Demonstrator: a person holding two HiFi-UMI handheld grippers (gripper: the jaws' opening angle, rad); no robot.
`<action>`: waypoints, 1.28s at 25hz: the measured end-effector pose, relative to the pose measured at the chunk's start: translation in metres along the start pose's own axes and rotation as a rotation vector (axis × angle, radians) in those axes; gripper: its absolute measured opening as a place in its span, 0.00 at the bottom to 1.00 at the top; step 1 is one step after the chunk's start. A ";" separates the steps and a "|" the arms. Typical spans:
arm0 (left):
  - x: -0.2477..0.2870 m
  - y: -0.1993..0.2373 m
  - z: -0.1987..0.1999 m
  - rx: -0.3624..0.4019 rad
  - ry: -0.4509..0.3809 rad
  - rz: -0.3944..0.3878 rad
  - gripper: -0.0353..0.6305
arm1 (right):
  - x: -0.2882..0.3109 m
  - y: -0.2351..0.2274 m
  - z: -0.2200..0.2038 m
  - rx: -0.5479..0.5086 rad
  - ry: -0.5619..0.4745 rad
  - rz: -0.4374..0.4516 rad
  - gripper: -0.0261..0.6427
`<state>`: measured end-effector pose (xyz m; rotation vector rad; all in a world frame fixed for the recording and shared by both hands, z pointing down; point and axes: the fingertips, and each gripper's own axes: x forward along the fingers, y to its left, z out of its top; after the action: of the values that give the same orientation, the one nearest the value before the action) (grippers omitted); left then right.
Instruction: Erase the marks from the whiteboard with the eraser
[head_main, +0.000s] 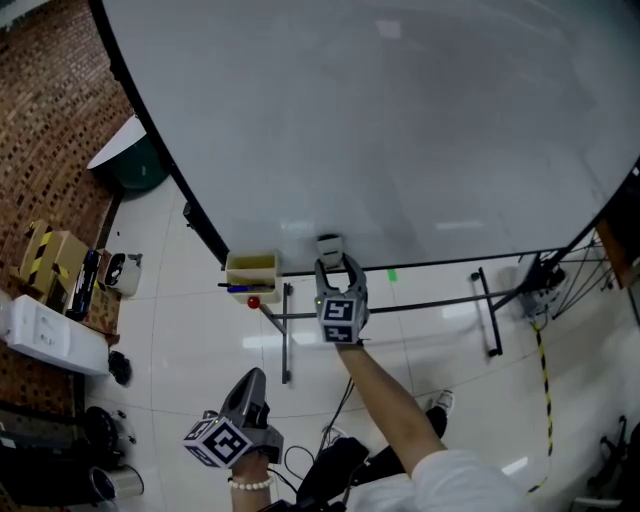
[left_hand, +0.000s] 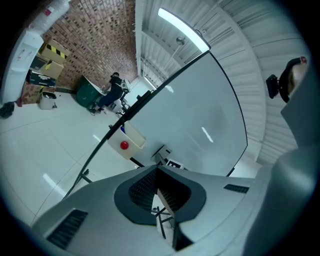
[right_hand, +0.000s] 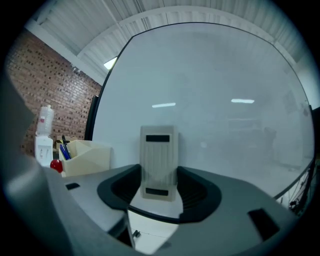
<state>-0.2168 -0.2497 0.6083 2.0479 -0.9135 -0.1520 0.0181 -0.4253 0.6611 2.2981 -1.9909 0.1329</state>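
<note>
Eraser (right_hand: 159, 159), one, gripped in right tool (right_hand: 159, 189)

A: Where did the eraser (head_main: 329, 246) sit?
B: Against the whiteboard (head_main: 400, 130), at its lower edge, between the right gripper's (head_main: 338, 264) fingers (head_main: 355, 275).
A: And the pen box (head_main: 251, 268)?
B: Just left of the eraser, on the same edge, with pens (head_main: 238, 288) inside. The left gripper (head_main: 254, 380) hung lower left, well apart from the board, above the floor (head_main: 180, 330).
</note>
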 end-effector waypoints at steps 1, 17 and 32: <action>0.007 -0.008 -0.006 0.006 0.007 -0.007 0.04 | -0.003 -0.012 0.000 0.009 -0.002 -0.008 0.42; 0.152 -0.111 -0.096 0.425 0.127 0.164 0.04 | -0.046 -0.185 -0.002 0.043 0.047 -0.030 0.42; 0.265 -0.238 -0.206 0.517 0.252 0.049 0.04 | -0.092 -0.352 0.002 0.088 0.068 -0.060 0.42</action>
<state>0.1915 -0.2009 0.6134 2.4381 -0.9057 0.4016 0.3532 -0.2860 0.6416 2.3695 -1.9182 0.2951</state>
